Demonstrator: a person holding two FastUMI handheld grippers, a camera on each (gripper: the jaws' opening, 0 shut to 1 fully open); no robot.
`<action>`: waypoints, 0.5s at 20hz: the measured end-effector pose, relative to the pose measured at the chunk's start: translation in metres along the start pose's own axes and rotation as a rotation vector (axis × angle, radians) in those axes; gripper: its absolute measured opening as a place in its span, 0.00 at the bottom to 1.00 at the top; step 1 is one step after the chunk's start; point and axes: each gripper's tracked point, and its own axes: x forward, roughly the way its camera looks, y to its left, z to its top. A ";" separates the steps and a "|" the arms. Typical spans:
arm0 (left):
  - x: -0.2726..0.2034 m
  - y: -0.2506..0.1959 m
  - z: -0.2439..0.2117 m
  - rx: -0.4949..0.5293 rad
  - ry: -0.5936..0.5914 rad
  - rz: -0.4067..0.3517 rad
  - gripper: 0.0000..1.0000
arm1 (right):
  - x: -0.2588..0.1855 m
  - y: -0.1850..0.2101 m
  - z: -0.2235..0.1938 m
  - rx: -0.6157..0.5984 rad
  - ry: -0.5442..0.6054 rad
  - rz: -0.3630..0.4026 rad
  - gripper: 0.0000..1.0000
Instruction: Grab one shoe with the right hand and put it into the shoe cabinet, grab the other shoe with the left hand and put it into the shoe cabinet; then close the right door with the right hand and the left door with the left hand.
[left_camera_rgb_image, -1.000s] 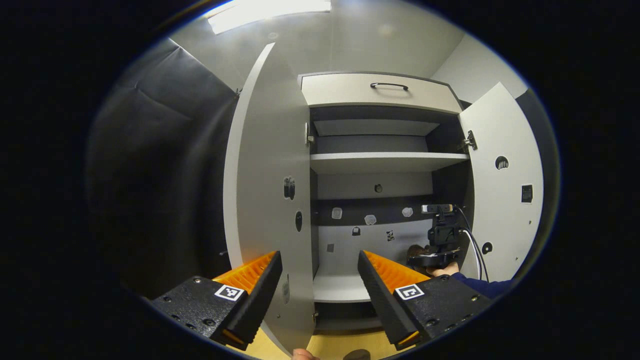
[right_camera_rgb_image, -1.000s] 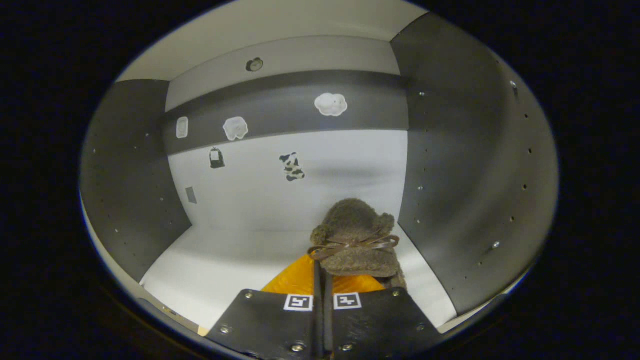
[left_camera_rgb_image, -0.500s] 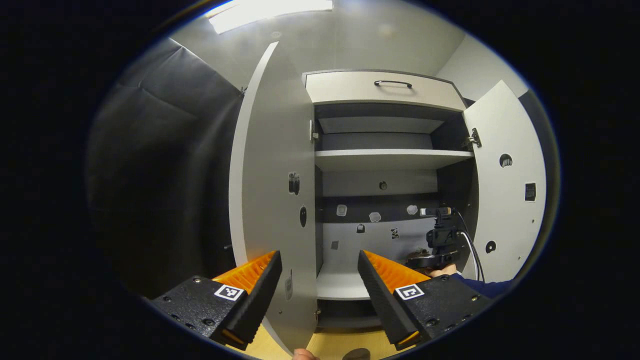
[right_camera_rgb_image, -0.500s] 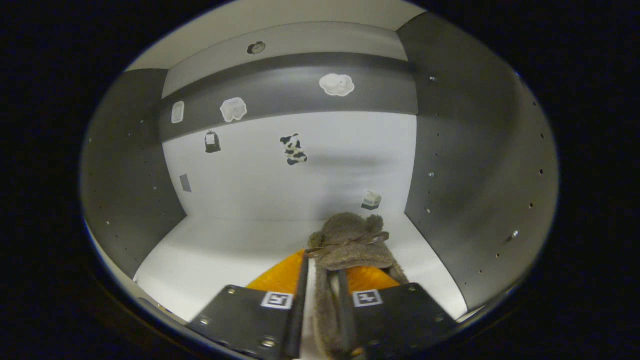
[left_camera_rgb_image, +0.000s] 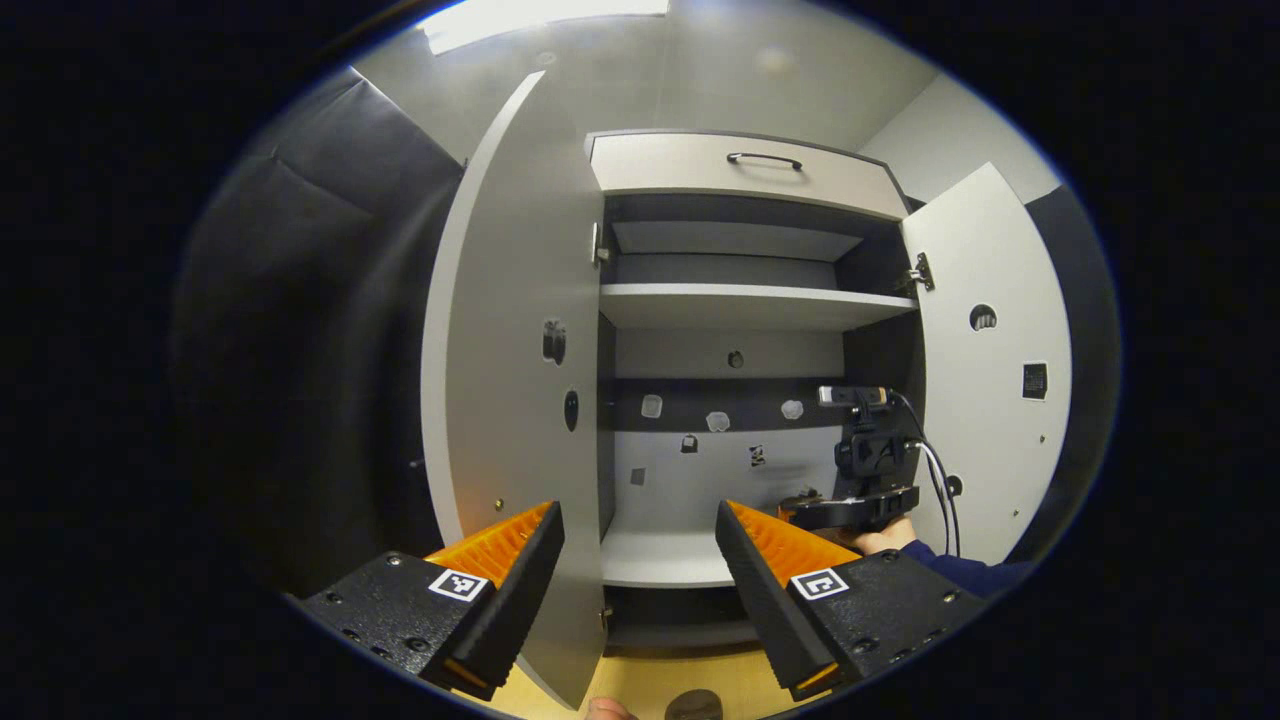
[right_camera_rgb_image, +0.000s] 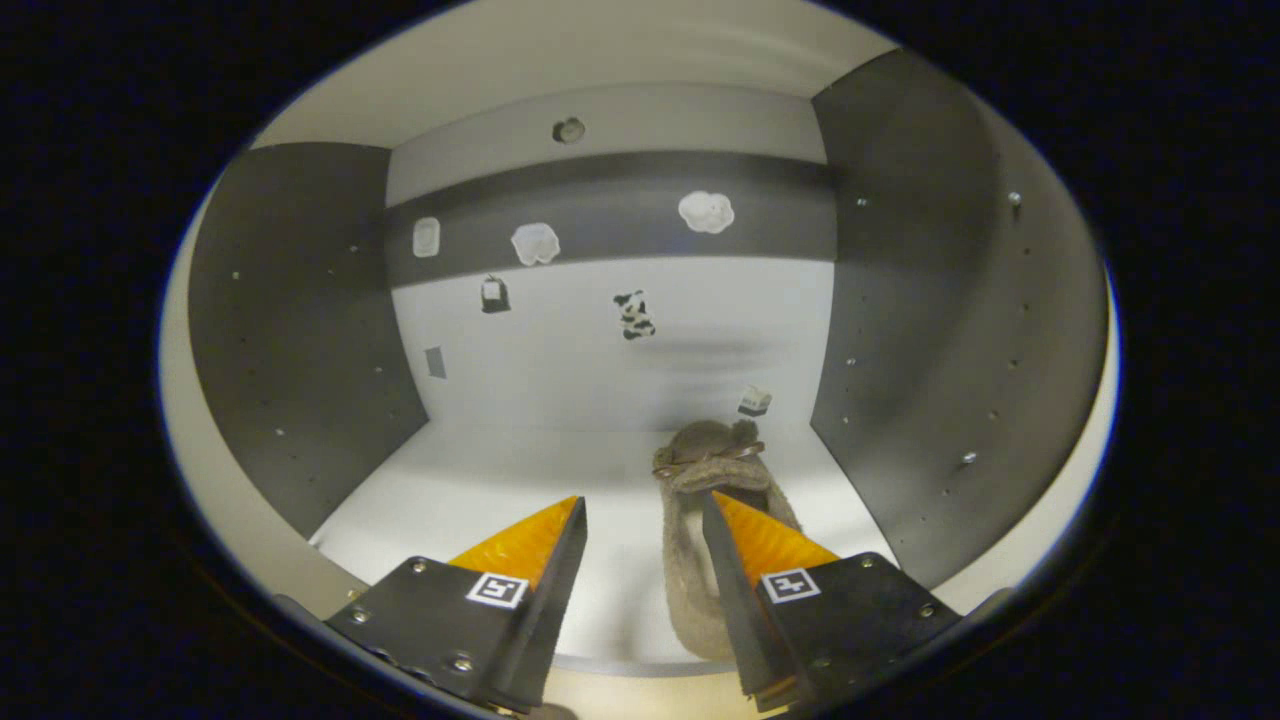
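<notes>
Writing: none I can read; the stickers (right_camera_rgb_image: 634, 314) on the cabinet's back panel are too small to make out, and each finger block carries a square black-and-white marker (left_camera_rgb_image: 458, 585), a pattern and no words.
Wall: black cloth (left_camera_rgb_image: 300, 330) hangs on the far left in the left gripper view, with a ceiling light (left_camera_rgb_image: 545, 15) glowing above.
Left door (left_camera_rgb_image: 515, 380): swung wide open, pale grey, with two small dark stickers on its inner face.
Left gripper (left_camera_rgb_image: 640, 530): out in front of the cabinet (left_camera_rgb_image: 745, 165), orange fingers spread wide, gripping nothing; the left door's edge shows in the gap.
Cabinet: a drawer with a dark handle (left_camera_rgb_image: 764, 158) on top, a white shelf (left_camera_rgb_image: 745, 305) below, then the white bottom board (left_camera_rgb_image: 655, 565).
Inside: dark grey side walls with rows of peg holes, a pale back panel crossed by a dark band.
Shoe (right_camera_rgb_image: 705, 530): a fuzzy brown slipper with a ribbon bow, lying on the bottom board near the right wall, toe toward the back.
Right gripper (right_camera_rgb_image: 640, 515): inside the cabinet, fingers parted and free of the shoe; the right finger (right_camera_rgb_image: 750, 535) overlaps its heel end in this view, so I can't tell if they touch.
Hand (left_camera_rgb_image: 880, 540): holds the right gripper at the cabinet's lower right, blue sleeve behind.
Right door (left_camera_rgb_image: 1000, 370): open too.
Floor (left_camera_rgb_image: 650, 680): yellowish wood.
</notes>
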 end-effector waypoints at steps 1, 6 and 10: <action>0.000 -0.005 -0.007 -0.002 0.018 -0.016 0.95 | -0.015 0.002 0.010 0.003 -0.029 0.009 0.70; -0.004 -0.030 -0.063 -0.034 0.148 -0.110 0.95 | -0.100 0.003 0.061 0.040 -0.172 0.032 0.70; -0.008 -0.039 -0.141 -0.064 0.302 -0.153 0.95 | -0.164 0.003 0.090 0.019 -0.273 0.032 0.69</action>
